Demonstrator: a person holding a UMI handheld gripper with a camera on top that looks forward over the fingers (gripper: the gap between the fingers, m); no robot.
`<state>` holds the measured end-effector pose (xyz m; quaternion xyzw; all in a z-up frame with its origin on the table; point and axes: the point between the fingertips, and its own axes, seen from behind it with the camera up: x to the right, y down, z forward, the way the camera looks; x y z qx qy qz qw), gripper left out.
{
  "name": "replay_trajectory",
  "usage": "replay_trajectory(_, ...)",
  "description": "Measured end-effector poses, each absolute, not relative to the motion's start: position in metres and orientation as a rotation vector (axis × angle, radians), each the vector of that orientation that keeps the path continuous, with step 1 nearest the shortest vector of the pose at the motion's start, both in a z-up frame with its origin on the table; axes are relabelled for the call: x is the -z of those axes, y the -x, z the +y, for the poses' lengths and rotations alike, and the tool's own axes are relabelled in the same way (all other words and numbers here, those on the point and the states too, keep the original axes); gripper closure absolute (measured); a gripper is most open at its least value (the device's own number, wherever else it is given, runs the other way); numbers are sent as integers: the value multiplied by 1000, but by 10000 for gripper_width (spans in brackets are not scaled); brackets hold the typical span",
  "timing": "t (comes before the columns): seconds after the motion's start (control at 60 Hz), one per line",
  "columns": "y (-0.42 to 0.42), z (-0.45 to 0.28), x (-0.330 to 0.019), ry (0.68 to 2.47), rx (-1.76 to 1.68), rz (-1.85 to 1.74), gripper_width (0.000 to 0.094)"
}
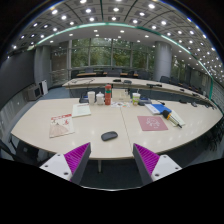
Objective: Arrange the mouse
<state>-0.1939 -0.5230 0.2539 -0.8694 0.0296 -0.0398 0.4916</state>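
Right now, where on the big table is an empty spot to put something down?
Bare tabletop lies around the small dark grey mouse, between the papers with a red picture and the pink sheet. It is crowded farther back, by the red bottle and the blue booklet. The hand-held gripper is open, short of the mouse.

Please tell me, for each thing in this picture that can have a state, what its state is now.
gripper: open, holding nothing, short of the table edge.
mouse: lying free on the table, beyond the fingers, untouched.
pink sheet: lying flat, right of the mouse.
paper: lying flat, left of the mouse.
red bottle: standing upright at the far side.
cup: standing upright, near the bottle; contents cannot be seen.
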Motion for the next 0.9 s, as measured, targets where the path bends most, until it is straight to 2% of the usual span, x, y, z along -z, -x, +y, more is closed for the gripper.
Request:
replay_trajectory(0.083,192,-520,-250,2115,111,85,73)
replay_trajectory(0.233,197,-507,-221,2133,150,100,76)
replay_trajectory(0.55,242,-463,-124,2173,90,146,78)
replay_trajectory(0.9,225,-343,-28,2170,34,141,78)
